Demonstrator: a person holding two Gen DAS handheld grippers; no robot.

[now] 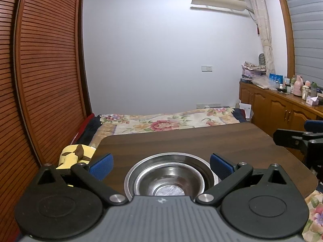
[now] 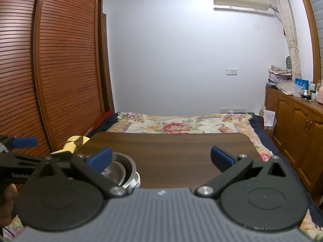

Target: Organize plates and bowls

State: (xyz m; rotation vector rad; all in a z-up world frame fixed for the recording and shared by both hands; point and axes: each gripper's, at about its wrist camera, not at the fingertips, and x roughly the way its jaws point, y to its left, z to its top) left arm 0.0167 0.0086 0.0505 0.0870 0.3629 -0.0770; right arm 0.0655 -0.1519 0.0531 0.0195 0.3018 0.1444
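Observation:
Nested stainless steel bowls (image 1: 169, 179) sit stacked on the dark wooden table (image 1: 181, 139), a smaller bowl inside a wider one. My left gripper (image 1: 161, 164) is open, its blue pads spread on either side of the stack and not touching it. In the right wrist view the same bowl stack (image 2: 123, 171) lies at the lower left, partly hidden behind my right gripper's left finger. My right gripper (image 2: 161, 157) is open over bare table (image 2: 171, 147), holding nothing. The left gripper (image 2: 24, 143) shows at the left edge there, and the right gripper shows at the right edge of the left wrist view.
A bed with a floral quilt (image 1: 171, 121) lies behind the table. A louvred wooden wardrobe (image 1: 46, 70) stands at the left. A wooden cabinet (image 1: 282, 109) with bottles and clutter runs along the right. A yellow and brown cloth (image 1: 74, 155) lies off the table's left corner.

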